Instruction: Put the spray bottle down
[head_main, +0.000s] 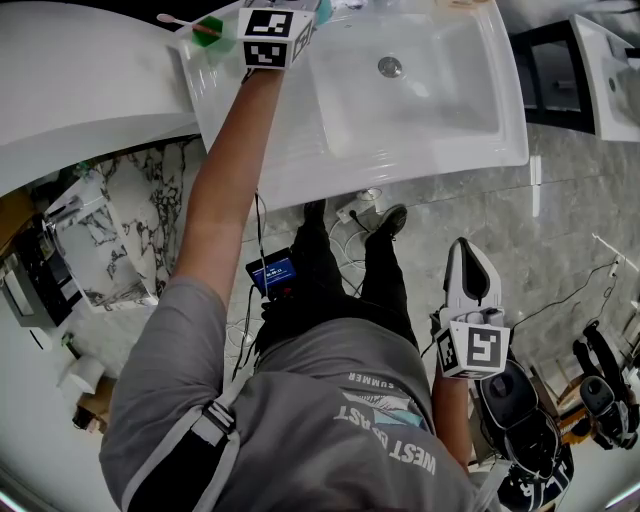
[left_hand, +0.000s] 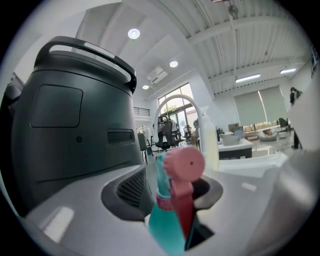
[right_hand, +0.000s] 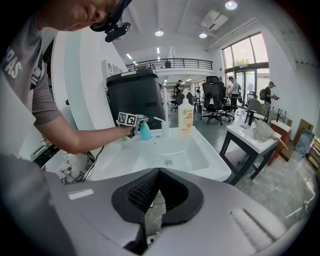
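Busy back edge on the white washbasin (head_main: 440, 120). A big black bin (left_hand: 75, 115) looms right behind the rim and fills the left of the left gripper view. The white faucet (left_hand: 172, 102) arches just past it, with a pale bottle (left_hand: 209, 142) beside the spout. From the right gripper view, a pump bottle (right_hand: 165, 127) and an orange-labelled bottle (right_hand: 186, 117) stand in a row along that rim. A green object (head_main: 210, 27) and a thin stick (head_main: 178, 20) lie at the basin's left corner, beside the outstretched arm.

The left tongs (left_hand: 175, 210) are closed about halfway onto the spray bottle (left_hand: 167, 225). Its teal body is wedged between the jaws and its pink head pokes up in front of the lens. Across the room it reads as a teal shape (right_hand: 145, 131) at the rim's back left, close against the bin. Its base is hidden, so I can't tell if it touches the rim.

The right tongs (right_hand: 156, 192) hang low at the person's side over the marbled floor (head_main: 560, 200), jaws together and empty.

The basin bowl holds only its drain (head_main: 390, 67). What's in the bin and the bottles can't be made out.
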